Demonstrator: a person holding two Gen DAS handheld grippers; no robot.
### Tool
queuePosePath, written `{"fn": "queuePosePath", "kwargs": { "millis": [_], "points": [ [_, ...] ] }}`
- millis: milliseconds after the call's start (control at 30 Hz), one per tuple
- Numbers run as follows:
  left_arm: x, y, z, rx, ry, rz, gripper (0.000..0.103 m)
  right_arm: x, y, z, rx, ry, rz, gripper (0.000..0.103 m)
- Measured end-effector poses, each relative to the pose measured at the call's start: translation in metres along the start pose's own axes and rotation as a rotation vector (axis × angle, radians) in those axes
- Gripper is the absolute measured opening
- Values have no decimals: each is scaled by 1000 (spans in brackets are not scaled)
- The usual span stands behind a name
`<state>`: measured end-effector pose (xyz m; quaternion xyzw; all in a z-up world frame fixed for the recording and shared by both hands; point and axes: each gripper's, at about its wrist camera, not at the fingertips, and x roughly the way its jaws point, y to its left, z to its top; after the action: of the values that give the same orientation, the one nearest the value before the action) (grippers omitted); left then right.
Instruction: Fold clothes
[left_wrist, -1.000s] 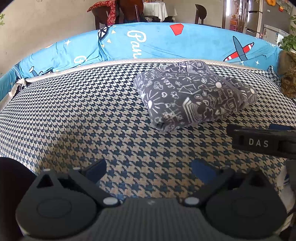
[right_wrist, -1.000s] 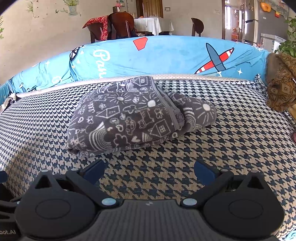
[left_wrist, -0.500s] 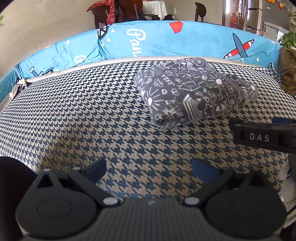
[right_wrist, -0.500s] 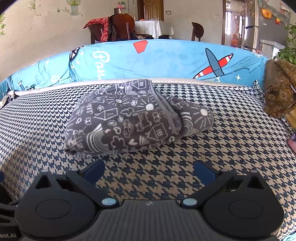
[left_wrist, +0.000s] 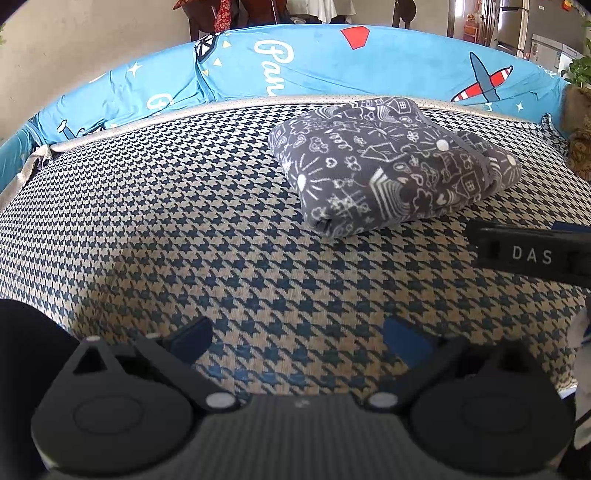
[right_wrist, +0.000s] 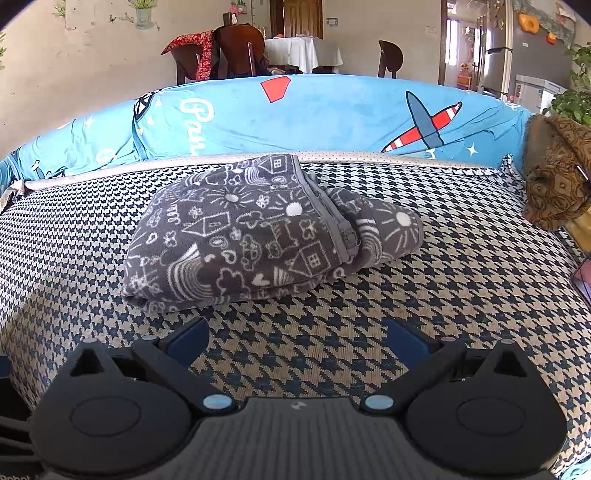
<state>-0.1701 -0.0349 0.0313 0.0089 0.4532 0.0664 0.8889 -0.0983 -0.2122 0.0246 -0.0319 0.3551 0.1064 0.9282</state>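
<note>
A grey fleece garment with white doodle print (right_wrist: 273, 236) lies folded at twelve o'clock on the houndstooth cushion (right_wrist: 443, 295). Both the left gripper (left_wrist: 295, 339) and right gripper (right_wrist: 297, 338) have backed away, fingers spread and empty; folding looks finished.

Bright daylight, fisheye-bent edges, blurred foreground.

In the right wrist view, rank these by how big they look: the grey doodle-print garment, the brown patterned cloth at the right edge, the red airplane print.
1. Grey doodle-print garment, largest by far.
2. Brown patterned cloth.
3. Red airplane print.
The last two look close; the cloth is partly cut off, so their order is unsure.
</note>
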Motion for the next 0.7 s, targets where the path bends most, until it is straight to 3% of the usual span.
{"fn": "queuePosePath", "kwargs": {
  "millis": [700],
  "points": [
    [42,-3,3,3,63,-4,103,4,-8,3,109,36,-24,103]
  ]
}}
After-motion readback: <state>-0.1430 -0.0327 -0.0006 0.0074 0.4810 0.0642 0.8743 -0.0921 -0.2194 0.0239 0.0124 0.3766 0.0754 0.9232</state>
